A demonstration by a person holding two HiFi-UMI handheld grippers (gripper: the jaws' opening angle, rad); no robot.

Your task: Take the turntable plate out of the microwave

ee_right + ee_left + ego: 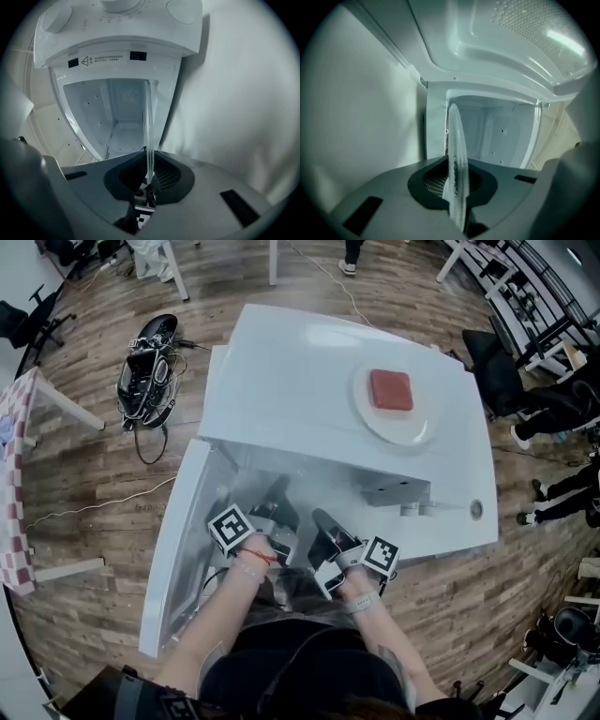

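**A:** What is there, and how many of each?

**B:** One white microwave (281,381), seen from above, with its door (173,549) swung open at the left. On its top sits one white dish (417,432) holding one red block (391,389). There are two grippers, each with one marker cube (232,529). There is also one glass turntable plate (456,154). A single heap of black gear (150,367) with cables lies on the wooden floor (103,474) to the left.

**A:** Any writing?

**B:** The right gripper view shows one warning label (103,59) with a triangle sign above the cavity. Its print is too small to read. I see three round knobs (54,18) on the panel above it, each cut off by the frame edge. Fine marks ring the middle one, and they are not legible either.

**A:** How are the hands placed?

**B:** Both forearms reach forward from the bottom of the head view, side by side, into the open front. A red band (258,556) circles the left wrist.

**A:** And the jaws?

**B:** The left gripper (457,187) pinches the rim of the turntable plate, which shows edge-on between its jaws. The right gripper (149,176) is clamped on the plate's thin glass edge in the same way.

**A:** So where is the plate?

**B:** It is held between both grippers at the mouth of the cavity, with the empty white interior behind it. I cannot tell whether it is fully clear of the opening.
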